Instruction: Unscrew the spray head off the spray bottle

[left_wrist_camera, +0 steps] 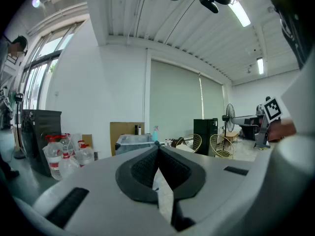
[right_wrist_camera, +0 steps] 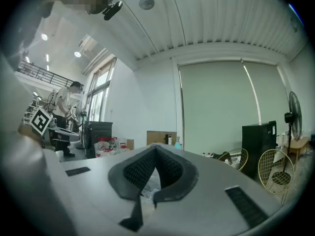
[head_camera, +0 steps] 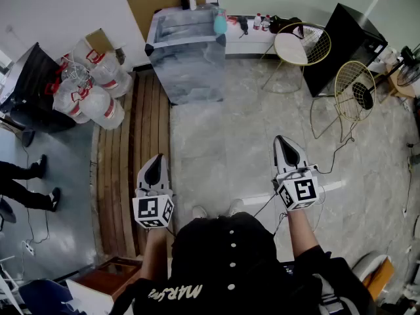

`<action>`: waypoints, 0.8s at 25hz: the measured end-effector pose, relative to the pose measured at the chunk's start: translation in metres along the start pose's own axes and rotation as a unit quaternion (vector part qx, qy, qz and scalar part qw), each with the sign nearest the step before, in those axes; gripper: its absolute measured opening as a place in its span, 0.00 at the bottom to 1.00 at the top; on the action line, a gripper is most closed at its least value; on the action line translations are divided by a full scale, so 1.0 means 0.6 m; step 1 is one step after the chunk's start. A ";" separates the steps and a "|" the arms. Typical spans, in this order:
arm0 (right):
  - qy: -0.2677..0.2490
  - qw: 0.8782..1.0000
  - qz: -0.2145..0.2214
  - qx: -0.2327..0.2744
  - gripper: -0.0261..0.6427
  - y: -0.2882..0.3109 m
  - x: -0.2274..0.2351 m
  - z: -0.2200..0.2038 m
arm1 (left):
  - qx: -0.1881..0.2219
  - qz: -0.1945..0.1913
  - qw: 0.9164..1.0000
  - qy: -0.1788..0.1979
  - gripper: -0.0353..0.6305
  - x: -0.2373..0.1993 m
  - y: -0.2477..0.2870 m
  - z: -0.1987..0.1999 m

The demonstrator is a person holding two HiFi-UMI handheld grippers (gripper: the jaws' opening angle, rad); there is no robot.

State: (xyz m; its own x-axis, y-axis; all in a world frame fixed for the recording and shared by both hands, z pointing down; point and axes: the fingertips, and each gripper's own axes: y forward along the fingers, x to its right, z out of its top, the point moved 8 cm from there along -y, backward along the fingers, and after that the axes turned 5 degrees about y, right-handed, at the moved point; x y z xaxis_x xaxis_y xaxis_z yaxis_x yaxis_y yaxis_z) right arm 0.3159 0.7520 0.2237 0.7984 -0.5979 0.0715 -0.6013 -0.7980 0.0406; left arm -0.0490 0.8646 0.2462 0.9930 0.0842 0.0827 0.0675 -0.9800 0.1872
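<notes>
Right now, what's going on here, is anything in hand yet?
A person stands holding the left hand-held gripper and the right hand-held gripper out in front. Both are shut and hold nothing. The spray bottle stands on a table some way ahead, out of reach and untouched. Unscrewing has not begun.

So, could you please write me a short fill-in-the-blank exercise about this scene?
The left tool and the right tool both have their jaws ____, with nothing between them.
The spray bottle on the table is ____ in colour.
In the head view, the two wire chairs stand to the table's ____.
Missing words: shut; blue; right.
</notes>
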 end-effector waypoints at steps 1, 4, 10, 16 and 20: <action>0.000 1.000 0.000 0.000 0.06 -0.001 0.001 -0.001 | 0.000 0.000 1.000 -0.001 0.08 0.001 0.000 -0.001; 0.002 1.000 0.000 0.002 0.06 -0.001 0.004 -0.003 | -0.001 -0.001 1.000 0.001 0.09 0.006 0.001 -0.003; 0.025 1.000 0.002 0.016 0.06 -0.007 0.036 -0.009 | 0.011 0.001 1.000 0.001 0.08 0.025 0.009 0.005; 0.031 0.999 -0.012 0.006 0.06 -0.025 0.084 -0.024 | 0.014 0.001 1.000 -0.022 0.08 0.062 0.022 0.005; 0.001 0.999 -0.025 -0.019 0.06 -0.035 0.113 -0.036 | 0.009 0.002 0.999 -0.033 0.08 0.101 0.027 -0.003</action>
State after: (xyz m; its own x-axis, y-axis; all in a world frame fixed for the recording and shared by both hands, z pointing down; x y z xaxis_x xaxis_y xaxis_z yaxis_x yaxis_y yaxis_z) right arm 0.3820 0.7295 0.2491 0.8276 -0.5570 0.0698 -0.5612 -0.8236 0.0823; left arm 0.0121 0.8541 0.2557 0.9974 0.0693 0.0192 0.0650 -0.9834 0.1695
